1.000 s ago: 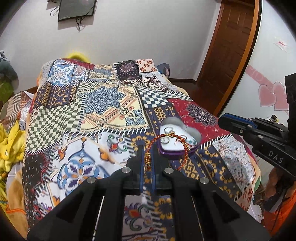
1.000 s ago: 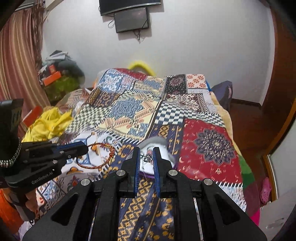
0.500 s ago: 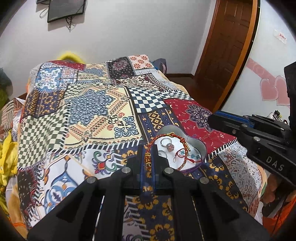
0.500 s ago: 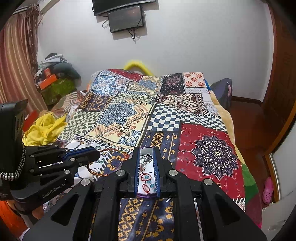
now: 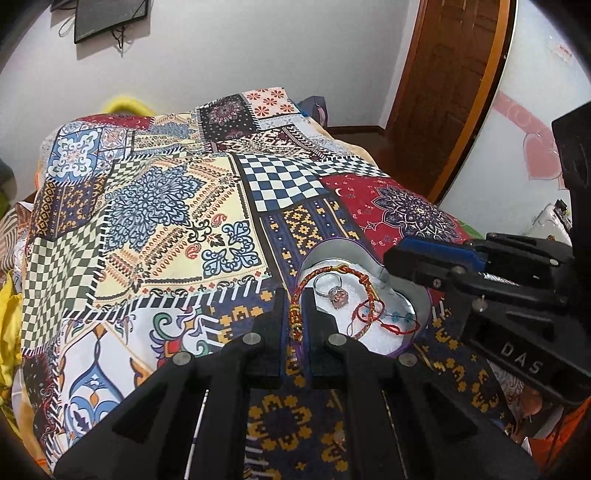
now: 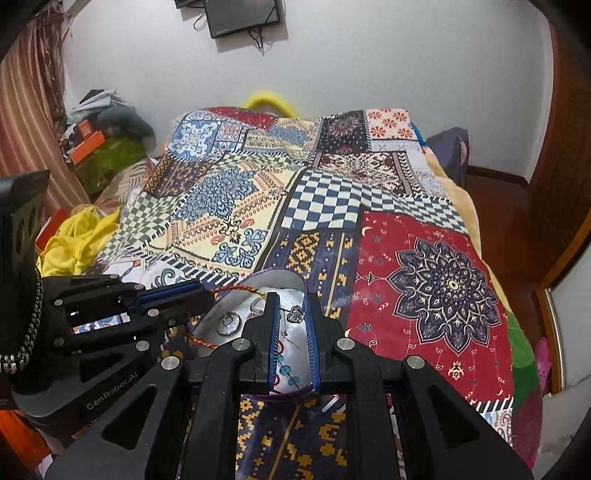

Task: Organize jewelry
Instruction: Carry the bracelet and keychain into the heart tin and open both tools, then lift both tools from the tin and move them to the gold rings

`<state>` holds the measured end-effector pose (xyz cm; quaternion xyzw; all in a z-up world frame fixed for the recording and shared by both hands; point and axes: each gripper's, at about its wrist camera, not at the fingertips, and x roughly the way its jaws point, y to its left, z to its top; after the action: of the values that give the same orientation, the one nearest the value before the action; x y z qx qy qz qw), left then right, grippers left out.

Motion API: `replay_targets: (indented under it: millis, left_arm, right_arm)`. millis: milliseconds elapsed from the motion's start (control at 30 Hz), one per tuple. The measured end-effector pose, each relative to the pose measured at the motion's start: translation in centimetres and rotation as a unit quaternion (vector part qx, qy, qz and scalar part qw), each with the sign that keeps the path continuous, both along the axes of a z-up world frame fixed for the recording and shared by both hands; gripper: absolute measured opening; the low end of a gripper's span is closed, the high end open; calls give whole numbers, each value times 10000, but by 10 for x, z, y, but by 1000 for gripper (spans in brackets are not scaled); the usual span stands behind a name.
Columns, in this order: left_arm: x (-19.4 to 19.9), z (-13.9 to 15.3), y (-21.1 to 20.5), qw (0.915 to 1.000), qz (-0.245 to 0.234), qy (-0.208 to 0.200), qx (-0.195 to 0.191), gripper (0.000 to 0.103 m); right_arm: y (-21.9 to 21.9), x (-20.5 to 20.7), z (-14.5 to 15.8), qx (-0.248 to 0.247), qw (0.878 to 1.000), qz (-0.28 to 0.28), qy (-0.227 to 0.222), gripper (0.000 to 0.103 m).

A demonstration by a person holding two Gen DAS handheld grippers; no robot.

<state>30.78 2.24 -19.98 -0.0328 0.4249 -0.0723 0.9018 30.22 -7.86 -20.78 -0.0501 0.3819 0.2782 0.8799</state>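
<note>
My left gripper (image 5: 295, 314) sits at the bottom centre of its own view, its two fingers pinched onto the beaded section of one orange braided bracelet (image 5: 317, 275), whose loop arcs up and right over the near rim of a heart-shaped tin (image 5: 334, 251). In the right wrist view the same left gripper (image 6: 199, 295) enters from the left edge, with the bracelet (image 6: 236, 288) trailing from its tip toward the tin. My right gripper (image 6: 291, 317) is low in the centre of its view, its fingers narrowly apart with a small silver charm on a thin chain (image 6: 295, 314) between them; I cannot tell whether the pads actually grip it. From the left wrist view, that right gripper (image 5: 399, 258) reaches in from the right edge, its tip over the tin's far right side. Inside the tin, on the white lining, I count one silver ring with a pink stone (image 5: 338, 293), one thin red cord bracelet (image 5: 369, 317) and one strand of teal beads (image 5: 397, 316). The tin rests on a patchwork bedspread (image 5: 166, 221) that fills the middle of both views. Beyond it, one dark wall-mounted screen (image 6: 243, 16) hangs at the top, one wooden door (image 5: 443, 92) stands at the upper right, and one heap of yellow cloth (image 6: 74, 243) lies at the left.
</note>
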Motion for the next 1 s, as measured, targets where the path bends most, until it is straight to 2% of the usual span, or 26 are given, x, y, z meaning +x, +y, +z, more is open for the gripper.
replay_targets:
  millis: [600,867,1000]
  left_arm:
    - [-6,4,-5,9999,-111,-18,9,5]
    - [-25,25,3,9998,-14,-194,-14,9]
    - [-38,39,8,9995,55,-314,-2,18]
  right_arm:
    - [6,-4,-4,-342,9994,91,-26,13]
    - [7,-21,9,-457,9985,47,-298,25]
    - [5,-30,18,-427,9983,12,-402,33]
